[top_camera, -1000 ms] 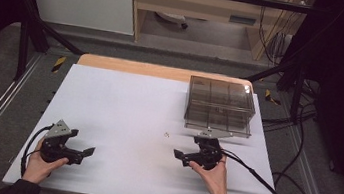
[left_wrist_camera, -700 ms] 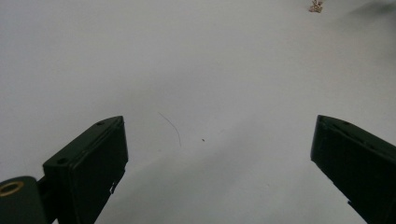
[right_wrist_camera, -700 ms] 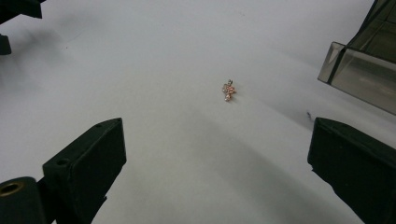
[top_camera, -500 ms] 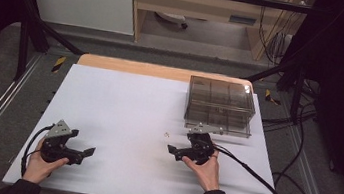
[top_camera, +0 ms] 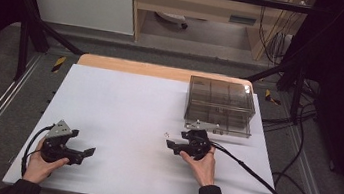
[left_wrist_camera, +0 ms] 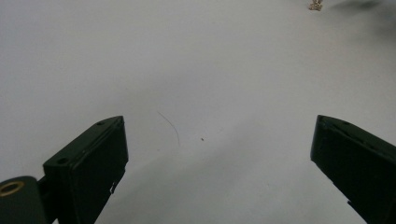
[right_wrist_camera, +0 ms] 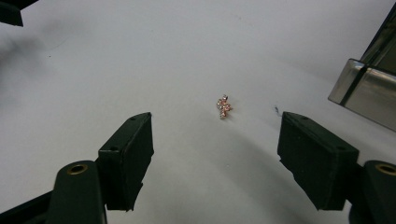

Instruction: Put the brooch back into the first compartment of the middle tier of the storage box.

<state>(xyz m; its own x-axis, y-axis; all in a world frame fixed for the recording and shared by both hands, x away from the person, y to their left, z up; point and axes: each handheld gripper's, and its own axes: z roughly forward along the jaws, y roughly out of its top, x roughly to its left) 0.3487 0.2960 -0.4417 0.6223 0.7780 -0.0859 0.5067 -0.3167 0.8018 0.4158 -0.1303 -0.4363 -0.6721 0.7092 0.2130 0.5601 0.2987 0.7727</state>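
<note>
- Charm (right_wrist_camera: 224, 107): tiny rose-gold piece set with small stones, lying loose on the white table (top_camera: 123, 106), also visible in the high view as a speck (top_camera: 166, 135) just left of our right gripper (top_camera: 171, 145).
- Handling, our read: near weightless, rigid metal, small and slick enough to skate or flick away if a pad clips it off-centre. Stones and any small loop look delicate, so light squeeze only.
- Where to grip: across the widest part of the body, pads flat to the table on both sides, centred before closing.
- Right gripper (right_wrist_camera: 215, 158): jaws apart but have just been closing; charm sits ahead of the tips, roughly on the centreline, not yet between the pads, nothing pinched.
- Left gripper (top_camera: 89, 152): spread wide, empty, parked low at the near left of the table, well apart from the charm.
- Clear compartment box (top_camera: 219, 106) stands at the far right, just beyond our right hand (top_camera: 201, 164); probably where the charm goes.
</note>
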